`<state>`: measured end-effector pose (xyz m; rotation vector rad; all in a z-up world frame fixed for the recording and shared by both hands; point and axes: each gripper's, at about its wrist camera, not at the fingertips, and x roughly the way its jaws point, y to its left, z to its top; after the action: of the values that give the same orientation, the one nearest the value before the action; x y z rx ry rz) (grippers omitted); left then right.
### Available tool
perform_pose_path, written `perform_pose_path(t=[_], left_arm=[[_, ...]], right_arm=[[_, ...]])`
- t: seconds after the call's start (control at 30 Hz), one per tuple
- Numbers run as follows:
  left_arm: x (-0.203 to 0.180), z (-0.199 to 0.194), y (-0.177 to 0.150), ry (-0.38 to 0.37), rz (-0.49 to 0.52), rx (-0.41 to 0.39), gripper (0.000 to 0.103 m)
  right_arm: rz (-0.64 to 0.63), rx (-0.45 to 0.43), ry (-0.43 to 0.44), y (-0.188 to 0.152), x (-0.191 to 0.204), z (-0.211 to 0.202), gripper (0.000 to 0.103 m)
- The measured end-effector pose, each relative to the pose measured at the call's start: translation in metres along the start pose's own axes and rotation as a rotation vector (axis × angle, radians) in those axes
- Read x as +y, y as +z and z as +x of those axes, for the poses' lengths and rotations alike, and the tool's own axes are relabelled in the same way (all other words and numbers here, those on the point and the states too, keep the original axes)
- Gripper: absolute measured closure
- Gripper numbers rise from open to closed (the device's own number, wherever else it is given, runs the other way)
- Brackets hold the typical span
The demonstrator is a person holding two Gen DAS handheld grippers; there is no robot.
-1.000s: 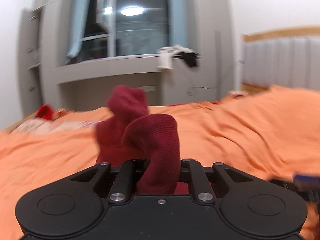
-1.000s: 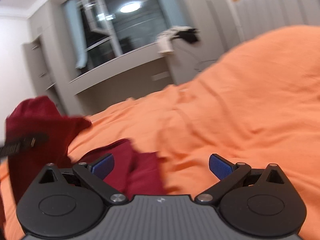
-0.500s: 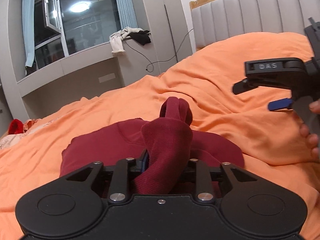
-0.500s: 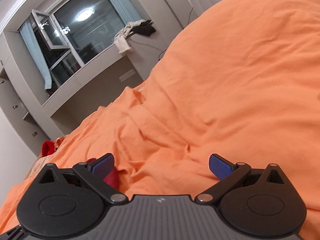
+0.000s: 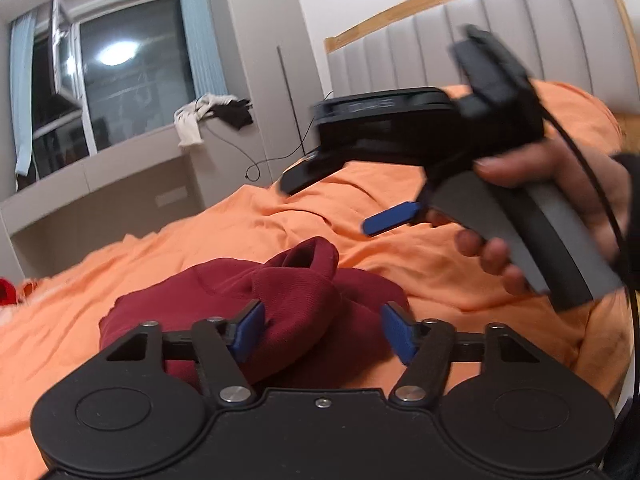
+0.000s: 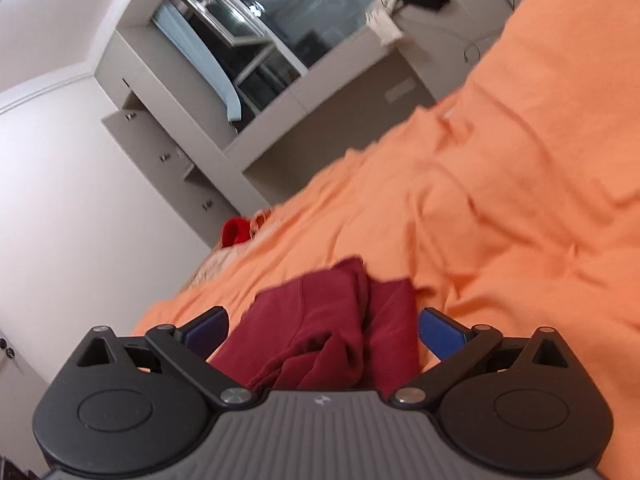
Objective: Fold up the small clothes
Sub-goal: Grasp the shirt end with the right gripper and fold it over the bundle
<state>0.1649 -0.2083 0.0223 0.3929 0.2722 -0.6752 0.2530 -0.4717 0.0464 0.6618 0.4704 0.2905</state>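
Observation:
A dark red garment [image 5: 248, 292] lies bunched on the orange bed cover [image 5: 400, 264], with a rolled sleeve end sticking up. My left gripper [image 5: 322, 332] sits low over its near edge. Its jaws are opening: a fold of the cloth is between them, touching the left pad, while the right pad stands clear of it. A hand holds my right gripper [image 5: 348, 196] above and to the right of the garment, open. In the right wrist view the garment [image 6: 332, 320] lies just ahead of the open right gripper [image 6: 324, 332], whose pads touch nothing.
A padded grey headboard [image 5: 520, 20] rises at the back right. A bright red item [image 6: 234, 232] lies at the far left edge of the bed. White and black clothes [image 5: 208, 116] and a cable hang from the window ledge. Orange cover spreads all round the garment.
The left gripper has come down with the red garment onto the bed and its pads have spread off the cloth. The right gripper has swung round toward the garment.

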Motion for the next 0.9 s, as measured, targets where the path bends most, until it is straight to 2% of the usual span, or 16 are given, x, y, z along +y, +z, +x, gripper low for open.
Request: perform_pose_path(t=[0.07, 0.17, 0.23, 0.3, 0.33, 0.53, 0.6, 0.67, 0.73, 0.77, 0.8, 0.9], left_arm=[[0.000, 0.003, -0.002, 0.012, 0.023, 0.012, 0.056], [0.007, 0.003, -0.005, 0.017, 0.008, 0.025, 0.072], [0.011, 0.003, -0.007, 0.007, 0.000, 0.027, 0.076], [0.011, 0.003, -0.009, 0.004, 0.002, 0.022, 0.079], [0.012, 0.002, -0.009, 0.002, -0.001, 0.020, 0.081], [0.014, 0.001, -0.011, -0.004, -0.021, 0.020, 0.083], [0.015, 0.000, -0.012, -0.003, -0.023, 0.020, 0.083], [0.016, -0.001, -0.012, -0.006, -0.028, 0.014, 0.083], [0.017, -0.001, -0.014, -0.009, -0.025, 0.011, 0.083], [0.017, -0.001, -0.015, -0.010, -0.024, 0.009, 0.084], [0.018, -0.001, -0.015, -0.011, -0.025, 0.006, 0.085], [0.021, -0.001, -0.016, -0.014, -0.044, -0.003, 0.087]], right_arm=[[0.085, 0.016, 0.001, -0.001, -0.009, 0.008, 0.000], [0.225, 0.012, 0.012, 0.003, -0.027, 0.015, 0.000], [0.279, -0.007, 0.013, 0.005, -0.034, 0.019, 0.001], [0.292, -0.013, 0.019, 0.007, -0.035, 0.025, 0.010], [0.291, -0.009, 0.014, 0.009, -0.033, 0.028, 0.012], [0.307, 0.018, -0.073, 0.005, -0.028, 0.061, 0.026], [0.298, 0.030, -0.081, 0.004, -0.029, 0.069, 0.047], [0.268, 0.054, -0.101, 0.002, -0.026, 0.074, 0.053], [0.252, 0.084, -0.119, -0.002, -0.026, 0.079, 0.054], [0.257, 0.080, -0.111, -0.004, -0.027, 0.079, 0.060], [0.261, 0.076, -0.101, -0.005, -0.027, 0.077, 0.071], [0.255, 0.059, -0.091, -0.004, -0.026, 0.070, 0.096]])
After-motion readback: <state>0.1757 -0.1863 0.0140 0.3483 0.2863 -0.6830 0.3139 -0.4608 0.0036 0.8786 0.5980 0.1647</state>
